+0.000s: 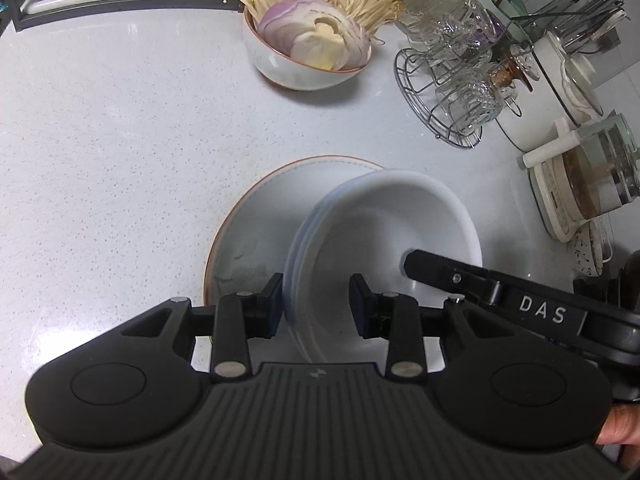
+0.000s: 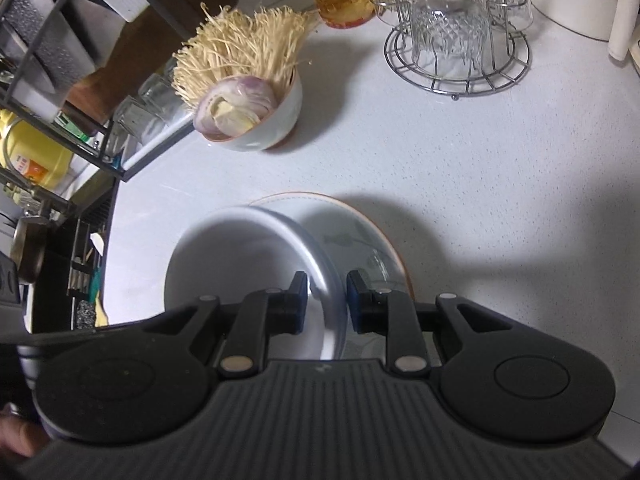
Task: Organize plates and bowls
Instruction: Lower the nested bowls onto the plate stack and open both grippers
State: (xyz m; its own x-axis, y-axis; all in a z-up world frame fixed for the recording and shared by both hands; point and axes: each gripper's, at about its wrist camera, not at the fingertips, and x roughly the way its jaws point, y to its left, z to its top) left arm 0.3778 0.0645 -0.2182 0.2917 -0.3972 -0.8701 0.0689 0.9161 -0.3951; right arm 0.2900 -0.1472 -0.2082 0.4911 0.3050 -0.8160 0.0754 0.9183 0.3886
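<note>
A stack of white bowls (image 1: 384, 216) hangs tilted over a white plate with an orange rim (image 1: 256, 216) that lies on the pale counter. My left gripper (image 1: 316, 304) is shut on the near left rim of the stack, one pad outside and one inside. In the right wrist view, my right gripper (image 2: 327, 300) is shut on the right rim of the same bowls (image 2: 240, 256), with the plate (image 2: 360, 236) beneath and to the right. One black finger (image 1: 432, 268) of the right gripper reaches into the bowl from the right.
A bowl of sliced onion and enoki mushrooms (image 1: 308, 48) stands behind the plate. A wire rack of glass cups (image 1: 460, 80) and a glass kettle (image 1: 592, 176) line the right side. A black dish rack (image 2: 60, 60) borders the counter's left.
</note>
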